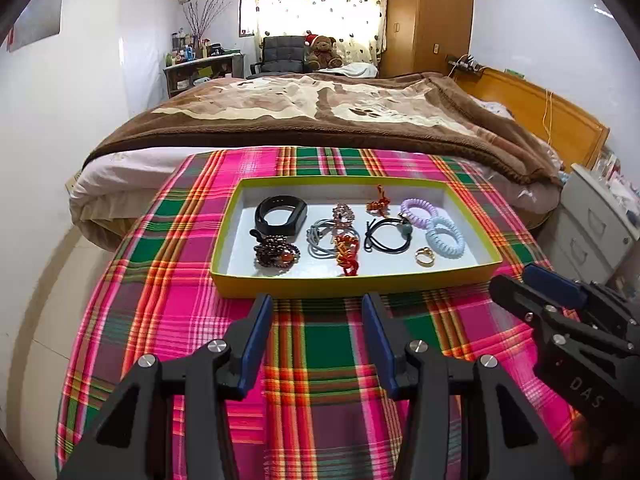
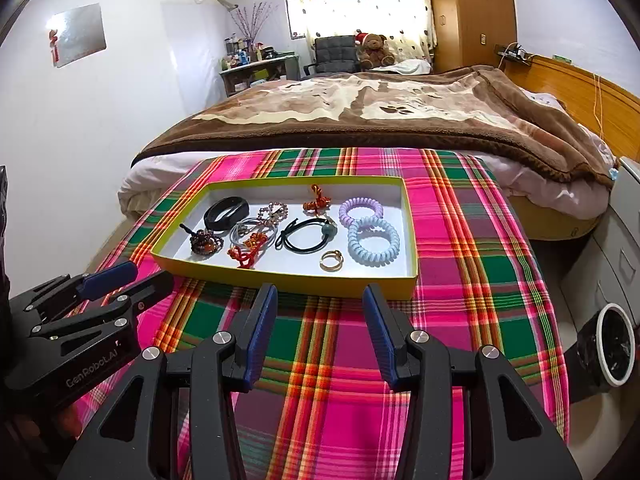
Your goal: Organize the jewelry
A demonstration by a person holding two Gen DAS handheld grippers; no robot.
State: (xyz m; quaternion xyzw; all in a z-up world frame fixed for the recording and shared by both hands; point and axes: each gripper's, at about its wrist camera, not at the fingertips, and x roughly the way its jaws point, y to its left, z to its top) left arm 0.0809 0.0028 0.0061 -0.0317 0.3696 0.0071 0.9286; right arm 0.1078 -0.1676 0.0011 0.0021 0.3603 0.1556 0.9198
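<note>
Both grippers wide open and empty, near side of the jewelry tray

The left gripper (image 1: 316, 312) and right gripper (image 2: 320, 304) hover over the plaid cloth (image 1: 320, 360); the yellow-rimmed tray (image 1: 352, 284) holds a black band (image 1: 280, 216) far left, a gold ring (image 2: 331, 260) and a blue coil tie (image 2: 374, 241) near right

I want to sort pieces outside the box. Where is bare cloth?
Free: the plaid cloth between the box's near wall and both tools, and right of the box. Crowded: the box's inside, bare only along its back-left wall.
</note>
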